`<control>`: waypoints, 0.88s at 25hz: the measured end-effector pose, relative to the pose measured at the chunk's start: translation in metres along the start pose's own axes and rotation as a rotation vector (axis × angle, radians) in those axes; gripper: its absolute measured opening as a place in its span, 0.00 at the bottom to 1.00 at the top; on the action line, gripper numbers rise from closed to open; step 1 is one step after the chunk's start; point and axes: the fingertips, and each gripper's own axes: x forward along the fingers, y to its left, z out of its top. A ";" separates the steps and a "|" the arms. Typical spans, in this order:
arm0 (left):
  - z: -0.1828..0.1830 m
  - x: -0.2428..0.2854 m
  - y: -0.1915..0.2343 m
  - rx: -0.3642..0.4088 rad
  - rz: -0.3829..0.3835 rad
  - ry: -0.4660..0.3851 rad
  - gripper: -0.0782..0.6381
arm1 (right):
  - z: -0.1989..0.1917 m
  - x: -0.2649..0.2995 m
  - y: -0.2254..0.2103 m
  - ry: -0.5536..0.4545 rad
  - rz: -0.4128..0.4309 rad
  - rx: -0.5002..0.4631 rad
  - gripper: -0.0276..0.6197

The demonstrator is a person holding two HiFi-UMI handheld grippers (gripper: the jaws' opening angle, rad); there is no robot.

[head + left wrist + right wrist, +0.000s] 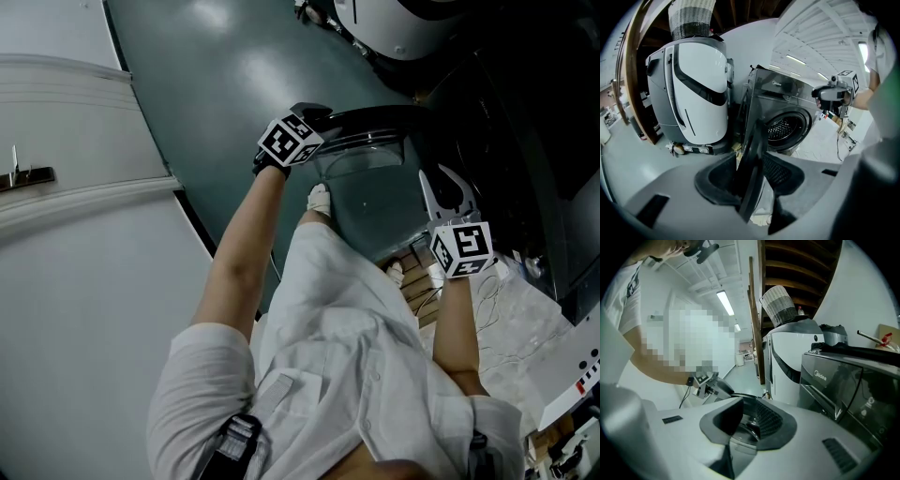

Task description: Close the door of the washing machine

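Observation:
The washing machine (pixel 787 101) stands with its drum (pixel 785 127) uncovered and its round door (pixel 375 114) swung out, a black rim around a clear glass bowl. My left gripper (pixel 292 141) sits on the door's top edge. In the left gripper view the door edge (pixel 752 159) stands between the spread jaws of the left gripper (pixel 750 176), with a gap at the right pad. My right gripper (pixel 442 192) hangs open just right of the door, nothing between its fingers. The right gripper (pixel 747 420) looks past its jaws at the door (pixel 740 397) and the left gripper (pixel 710 383).
A large white appliance (pixel 693 89) with a woven basket (pixel 691 18) on top stands beside the machine. Cables (pixel 487 291) and plastic sheeting lie on the floor at the right. A white wall panel (pixel 66 187) fills the left. The person's shoe (pixel 320 197) is below the door.

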 end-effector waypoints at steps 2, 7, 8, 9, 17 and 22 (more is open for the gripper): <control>-0.002 -0.001 -0.008 -0.015 0.012 0.000 0.35 | 0.000 -0.008 0.002 -0.004 0.001 -0.002 0.19; -0.009 -0.002 -0.030 -0.052 0.051 -0.005 0.35 | -0.001 -0.030 0.006 -0.013 0.000 -0.010 0.19; -0.011 -0.002 -0.035 -0.060 0.058 -0.007 0.35 | -0.001 -0.036 0.006 -0.015 -0.001 -0.011 0.19; -0.011 -0.002 -0.040 -0.066 0.063 -0.010 0.34 | -0.002 -0.041 0.006 -0.016 -0.003 -0.012 0.19; -0.018 0.001 -0.081 -0.102 0.091 -0.017 0.32 | -0.006 -0.078 0.006 -0.030 -0.003 -0.019 0.19; -0.019 0.004 -0.111 -0.131 0.083 -0.038 0.32 | -0.004 -0.097 0.007 -0.053 0.002 -0.022 0.19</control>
